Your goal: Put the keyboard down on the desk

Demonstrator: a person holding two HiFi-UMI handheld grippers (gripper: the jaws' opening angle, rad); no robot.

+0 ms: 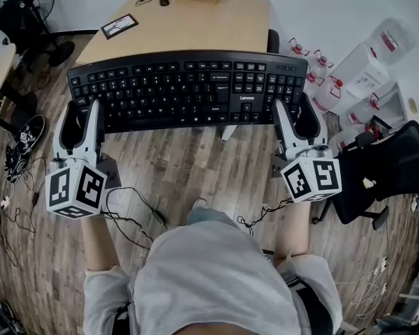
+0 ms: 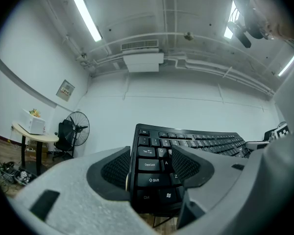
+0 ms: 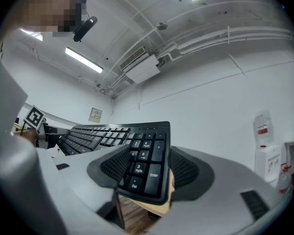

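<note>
Left gripper (image 1: 84,109) and right gripper (image 1: 291,107) pinch the keyboard (image 1: 188,89) ends between their fingers above the worktop (image 1: 195,28); next, lower it flat toward twelve o'clock

The black keyboard (image 1: 188,89) carries the brand "Lenovo" in white, at three o'clock from its centre in the head view. In the left gripper view its end keys read "Tab", "Caps Lock", "Shift" and "Ctrl" from twelve down to six o'clock, with "A" and "Z" at their three o'clock. In the right gripper view the number pad shows "9", "6", "3", "PgDn", "Del" and "Enter". A wall notice (image 2: 66,88) at ten o'clock is too small to read.
</note>
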